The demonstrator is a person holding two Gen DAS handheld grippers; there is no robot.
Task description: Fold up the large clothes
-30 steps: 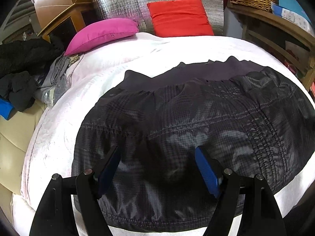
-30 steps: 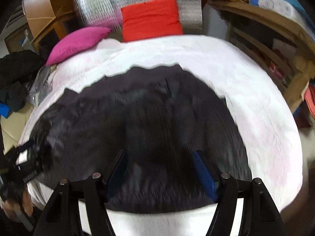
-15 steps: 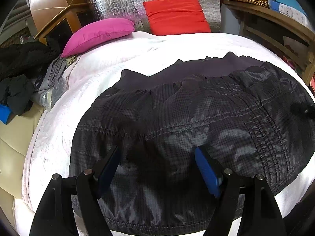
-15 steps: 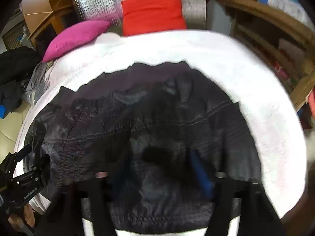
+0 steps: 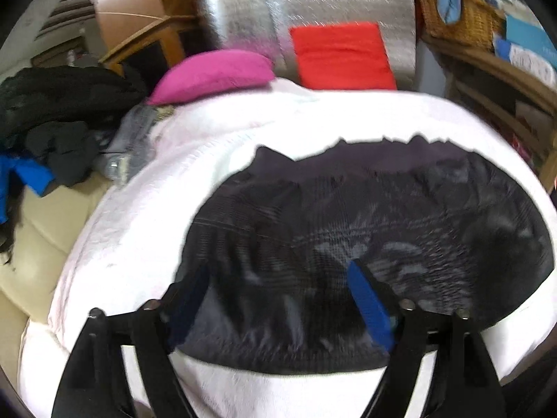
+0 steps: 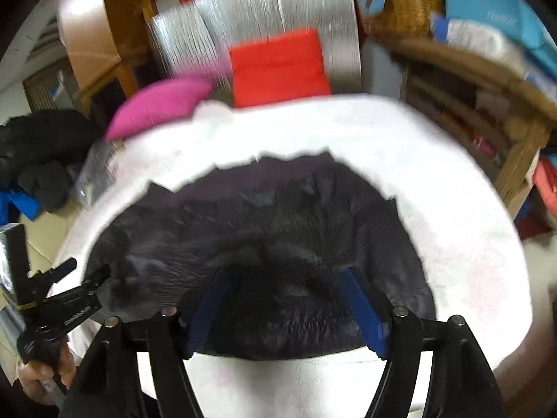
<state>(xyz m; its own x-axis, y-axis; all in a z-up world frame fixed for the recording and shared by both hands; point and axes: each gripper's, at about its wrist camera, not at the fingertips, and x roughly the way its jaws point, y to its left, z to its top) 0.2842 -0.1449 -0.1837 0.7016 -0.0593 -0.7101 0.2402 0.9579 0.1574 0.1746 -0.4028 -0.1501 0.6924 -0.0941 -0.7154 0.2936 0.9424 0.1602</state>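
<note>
A dark, shiny garment lies folded into a broad rounded shape on the white bed cover, its plain dark band at the far edge. My left gripper hovers over the garment's near left part; its jaws are opening and nothing is between the blue pads. Over the near middle of the same garment hangs my right gripper, jaws also opening and empty. In the right wrist view the left gripper shows at the garment's left edge, held by a hand. Both views are motion-blurred.
At the head of the bed lie a pink pillow and a red cushion against a silver foil mat. Dark clothes are piled on the left. Wooden shelves and a wicker basket stand on the right.
Both grippers have lifted up and back from the garment, which now looks smaller and farther off. The right jaws narrowed and then spread again. The garment lies as before.
</note>
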